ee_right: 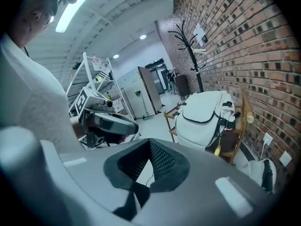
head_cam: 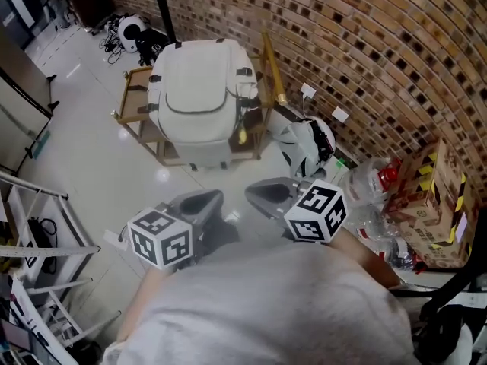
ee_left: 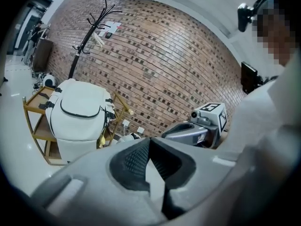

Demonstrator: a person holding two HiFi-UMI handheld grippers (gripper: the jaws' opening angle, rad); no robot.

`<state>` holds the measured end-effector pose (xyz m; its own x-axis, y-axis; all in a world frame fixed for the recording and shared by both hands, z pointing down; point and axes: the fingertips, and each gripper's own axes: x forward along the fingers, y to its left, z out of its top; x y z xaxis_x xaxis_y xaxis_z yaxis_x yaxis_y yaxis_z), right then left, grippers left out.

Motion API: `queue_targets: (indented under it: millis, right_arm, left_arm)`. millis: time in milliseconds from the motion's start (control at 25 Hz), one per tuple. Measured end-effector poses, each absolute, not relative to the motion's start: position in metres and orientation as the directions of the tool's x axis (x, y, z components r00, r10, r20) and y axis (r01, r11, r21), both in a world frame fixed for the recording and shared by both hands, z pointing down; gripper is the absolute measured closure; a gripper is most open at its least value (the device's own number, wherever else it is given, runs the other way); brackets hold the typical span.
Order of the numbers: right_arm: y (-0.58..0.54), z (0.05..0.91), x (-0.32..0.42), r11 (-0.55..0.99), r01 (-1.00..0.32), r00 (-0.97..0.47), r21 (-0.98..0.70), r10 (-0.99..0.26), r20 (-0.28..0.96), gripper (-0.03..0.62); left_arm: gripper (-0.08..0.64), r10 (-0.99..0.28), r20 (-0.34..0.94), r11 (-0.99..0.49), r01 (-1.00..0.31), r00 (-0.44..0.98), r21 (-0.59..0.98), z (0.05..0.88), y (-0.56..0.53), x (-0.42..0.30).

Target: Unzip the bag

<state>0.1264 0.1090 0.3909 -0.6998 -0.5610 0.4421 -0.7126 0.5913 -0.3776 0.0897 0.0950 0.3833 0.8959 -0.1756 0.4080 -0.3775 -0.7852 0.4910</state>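
A white backpack [head_cam: 199,97] with a dark curved zipper line stands upright on a wooden cart [head_cam: 135,106]; it also shows in the left gripper view [ee_left: 77,121] and the right gripper view [ee_right: 204,119]. My left gripper [head_cam: 199,202] and right gripper [head_cam: 270,192] are held side by side close to the person's body, well short of the bag. In its own view the left gripper [ee_left: 149,140] has its jaw tips touching with nothing between them. The right gripper [ee_right: 150,142] is likewise shut and empty. Neither touches the bag.
A brick wall [head_cam: 365,44] runs along the right. A white bag-like object [head_cam: 308,147] lies on the floor by the cart. Plastic bags [head_cam: 369,188] and a cardboard box [head_cam: 430,204] sit at the right, a metal rack [head_cam: 38,226] at the left, a coat stand [ee_left: 87,32] behind the cart.
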Motion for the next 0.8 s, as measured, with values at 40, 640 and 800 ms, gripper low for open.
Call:
queue_targets:
  millis: [40, 640, 800]
  right_arm:
    - [0.099, 0.394, 0.128, 0.576, -0.719, -0.694, -0.389, -0.566, 0.445, 0.594]
    - [-0.064, 0.441, 0.135, 0.363, -0.807, -0.584, -0.466, -0.613, 0.532, 0.594]
    - [-0.09, 0.446, 0.144, 0.31, -0.841, -0.53, -0.443, -0.638, 0.559, 0.593]
  left_arm:
    - [0.558, -0.171, 0.401, -0.782, -0.371, 0.9, 0.5, 0.384, 0.081, 0.091]
    - [0.558, 0.077, 0.43, -0.724, -0.246, 0.9, 0.644, 0.439, -0.077, 0.094]
    - [0.558, 0.132, 0.432, -0.741, -0.201, 0.892, 0.641, 0.446, -0.097, 0.094]
